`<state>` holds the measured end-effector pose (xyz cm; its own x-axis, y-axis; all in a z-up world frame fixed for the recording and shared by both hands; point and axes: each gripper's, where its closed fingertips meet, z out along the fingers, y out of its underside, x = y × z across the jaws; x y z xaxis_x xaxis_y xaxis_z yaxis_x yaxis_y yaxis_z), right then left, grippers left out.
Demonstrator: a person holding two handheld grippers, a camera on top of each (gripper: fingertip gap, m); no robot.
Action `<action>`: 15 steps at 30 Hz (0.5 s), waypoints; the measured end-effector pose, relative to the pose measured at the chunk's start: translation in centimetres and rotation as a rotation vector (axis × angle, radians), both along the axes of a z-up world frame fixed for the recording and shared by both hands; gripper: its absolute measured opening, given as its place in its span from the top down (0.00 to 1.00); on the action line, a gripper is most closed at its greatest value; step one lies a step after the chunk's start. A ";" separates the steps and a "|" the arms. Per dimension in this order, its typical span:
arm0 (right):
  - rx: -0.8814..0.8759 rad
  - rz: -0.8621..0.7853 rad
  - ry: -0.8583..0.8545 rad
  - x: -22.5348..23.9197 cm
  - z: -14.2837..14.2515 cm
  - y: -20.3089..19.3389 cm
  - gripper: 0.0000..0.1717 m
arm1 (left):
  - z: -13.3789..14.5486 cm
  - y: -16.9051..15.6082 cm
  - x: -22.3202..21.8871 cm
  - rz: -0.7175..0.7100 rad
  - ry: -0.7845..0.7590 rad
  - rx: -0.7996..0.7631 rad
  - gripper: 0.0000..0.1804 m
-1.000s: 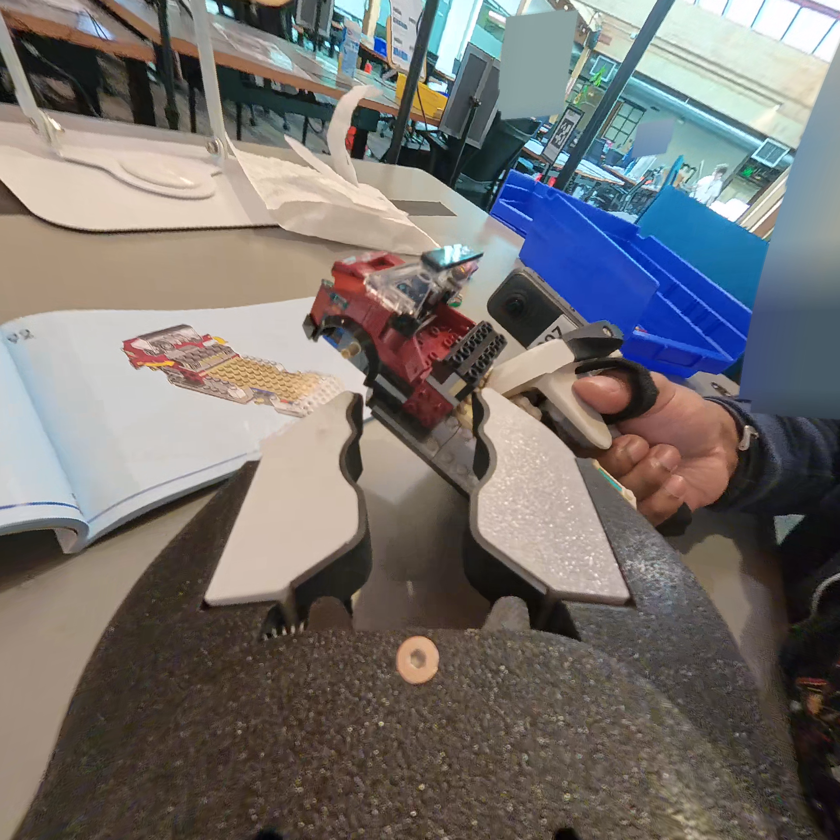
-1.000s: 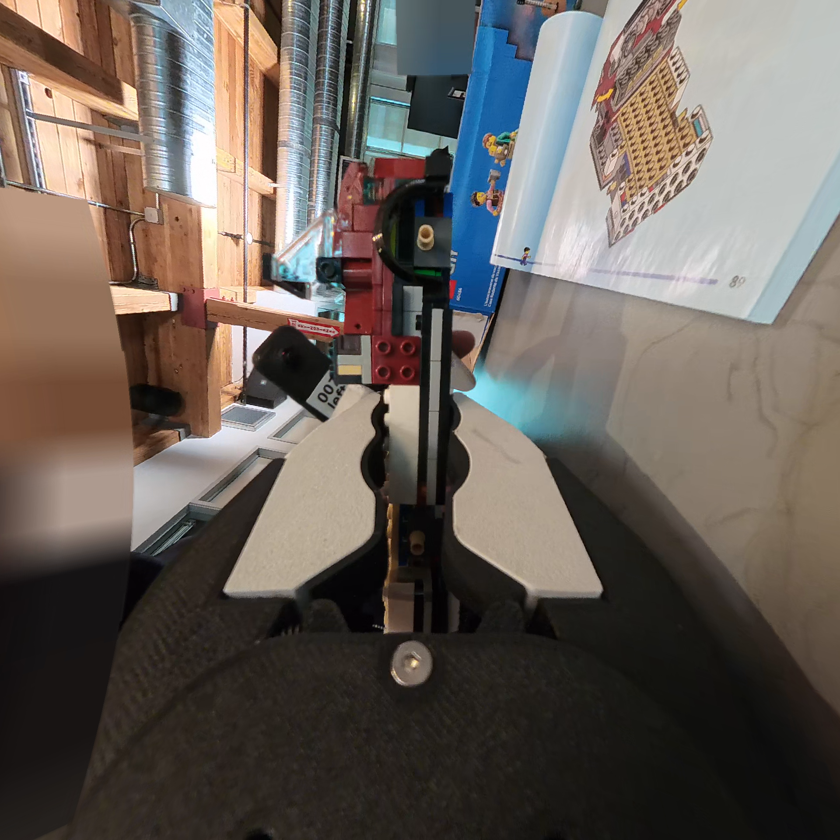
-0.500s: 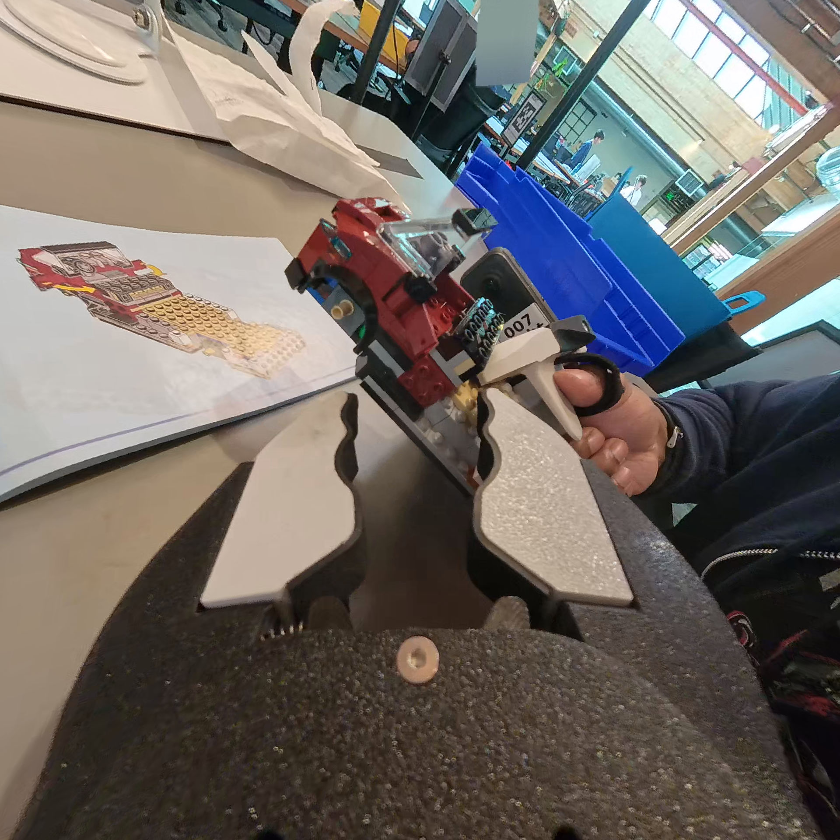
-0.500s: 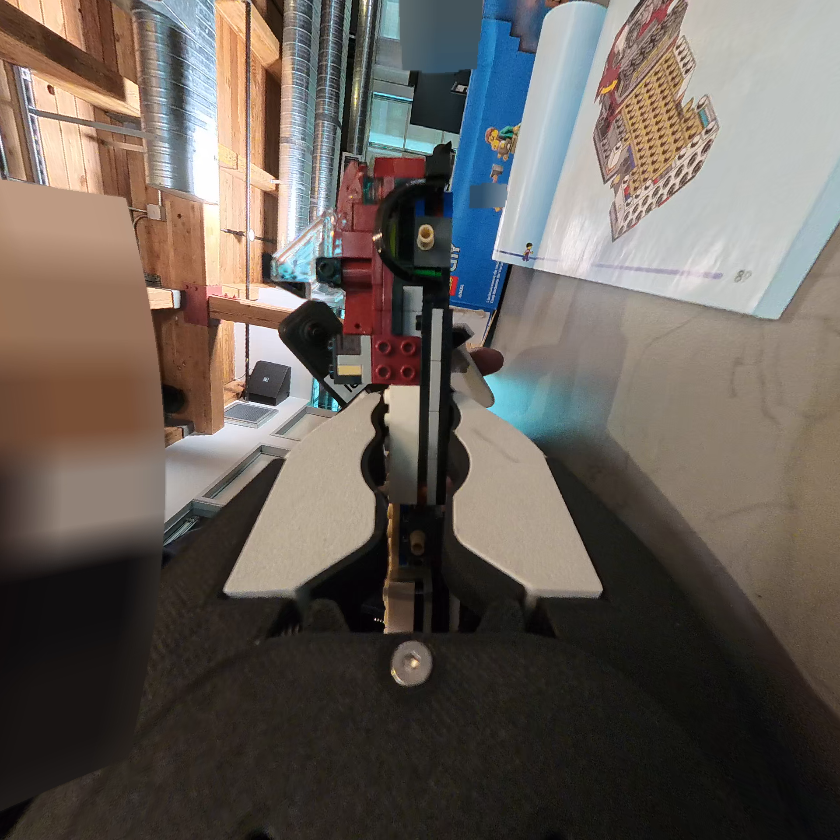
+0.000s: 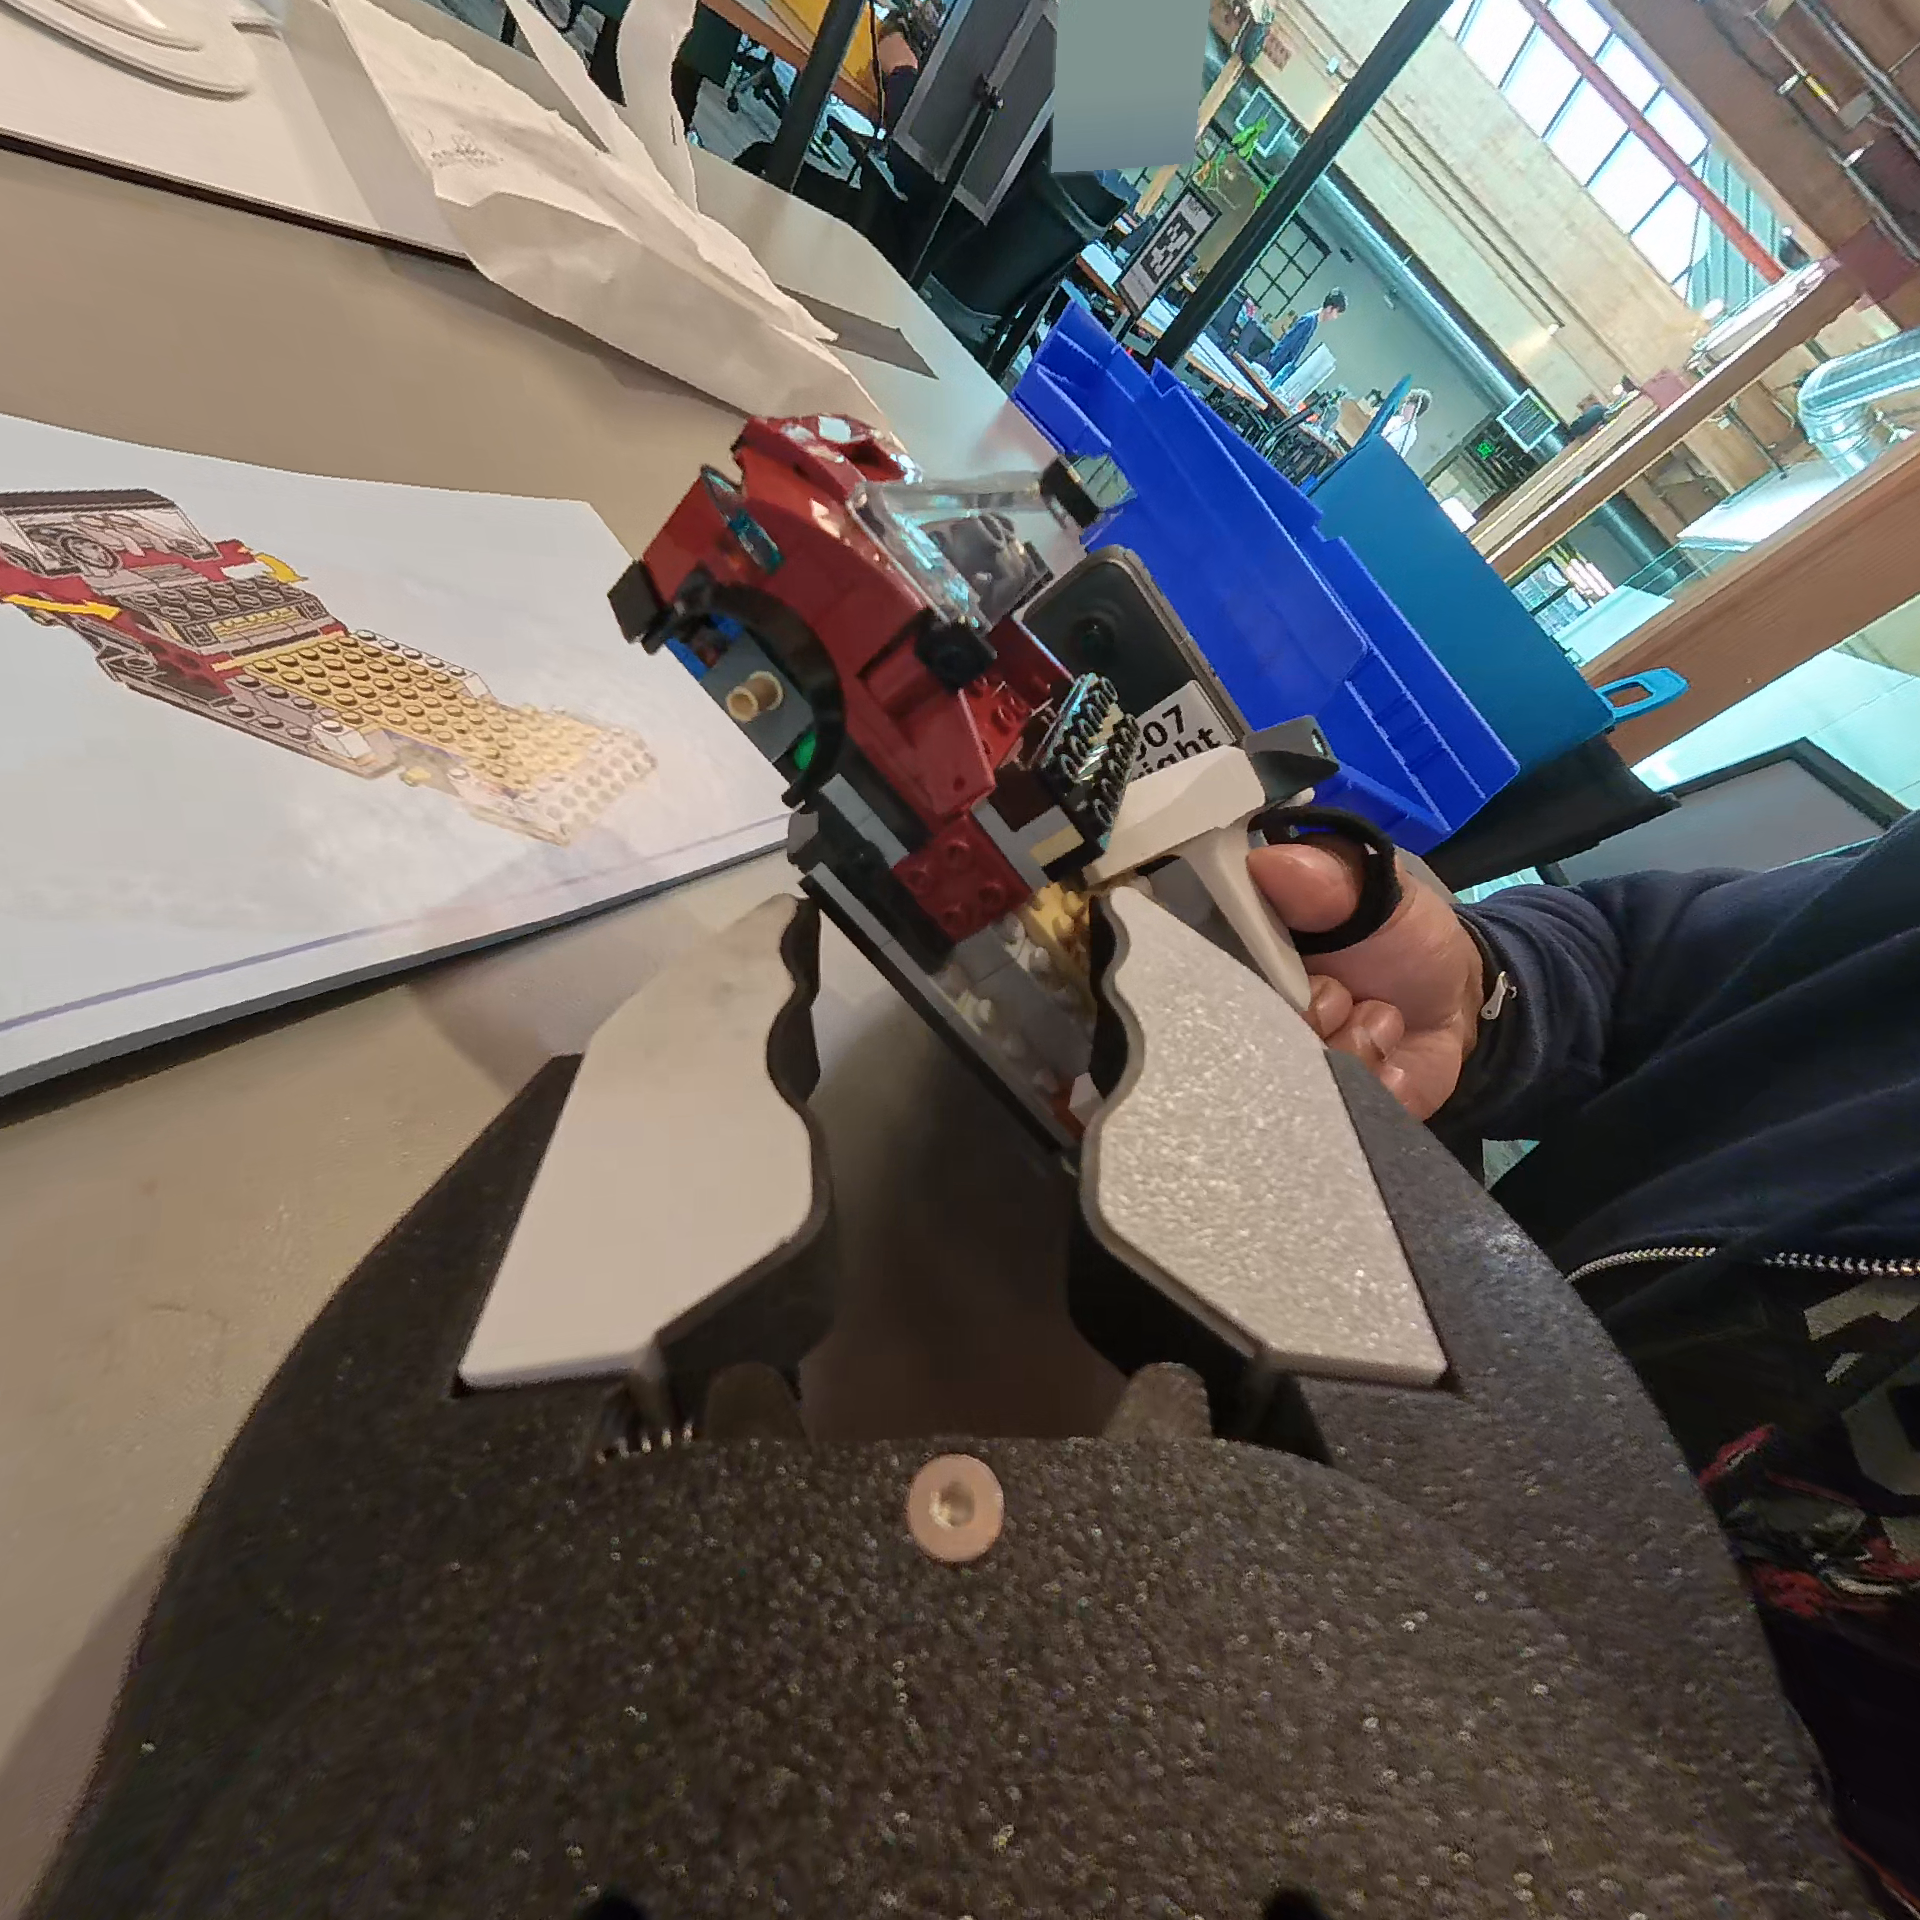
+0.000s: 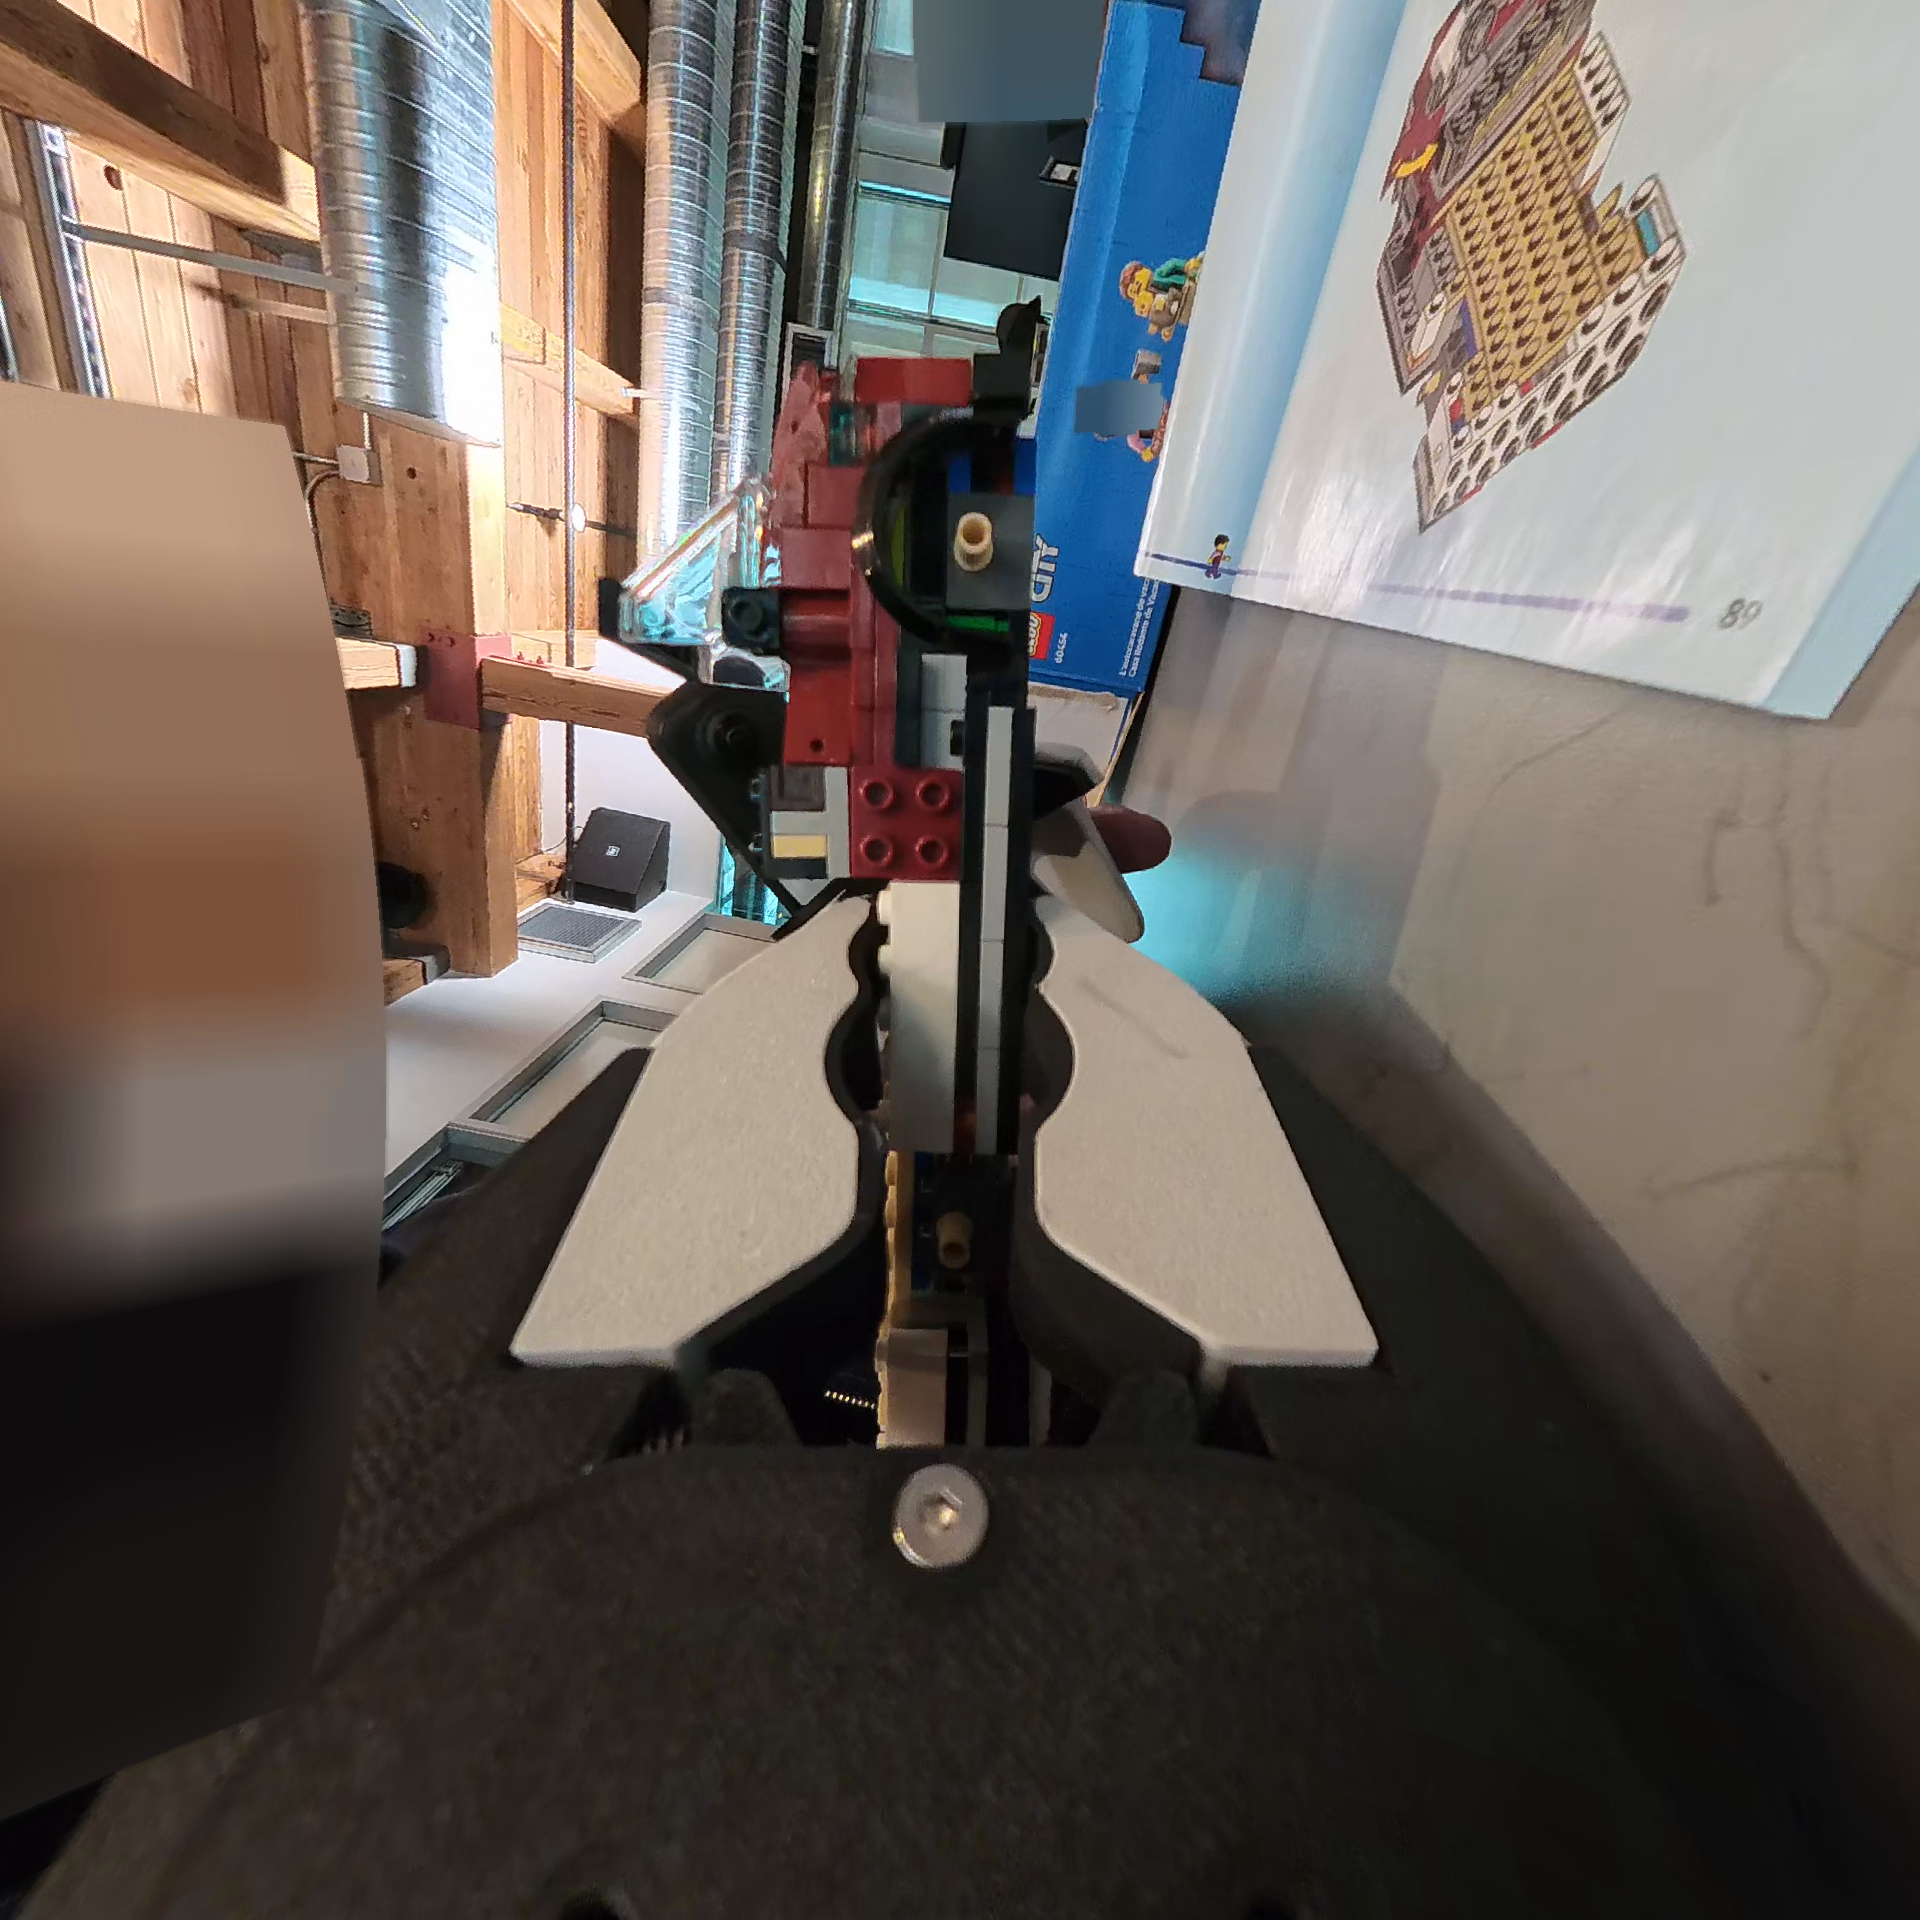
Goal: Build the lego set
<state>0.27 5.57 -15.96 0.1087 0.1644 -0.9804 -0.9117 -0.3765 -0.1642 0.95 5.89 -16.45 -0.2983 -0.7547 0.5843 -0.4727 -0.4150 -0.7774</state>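
Observation:
A dark red brick-built vehicle model (image 5: 883, 675) with a clear windscreen hangs tilted above the grey table (image 5: 260, 1195). My right gripper (image 6: 951, 935) is shut on the model's (image 6: 914, 727) flat grey and black base, with both pads pressed on it. In the left wrist view the right gripper (image 5: 1174, 800) shows with a person's hand (image 5: 1382, 966) on its handle. My left gripper (image 5: 951, 925) is open. The low end of the model's base lies between its fingertips. The right fingertip (image 5: 1132, 935) covers the tan studs there, and the left one stands just beside the base's corner.
An open instruction booklet (image 5: 312, 727) lies on the table left of the model and also shows in the right wrist view (image 6: 1558, 364). Blue bins (image 5: 1247, 582) stand behind the model. A white paper bag (image 5: 603, 229) lies at the back. A blue box (image 6: 1101, 416) stands by the booklet. Less than 4 cm separates the two grippers' tips.
My left gripper has tilted and drawn in on the model, and its fingers stand a little wider than a second ago. The right gripper keeps its hold on the model.

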 end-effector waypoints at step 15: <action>0.024 0.065 0.073 -0.4 0.4 0.0 0.87 | 0.7 -1.0 -0.2 -0.008 0.016 -0.222 0.80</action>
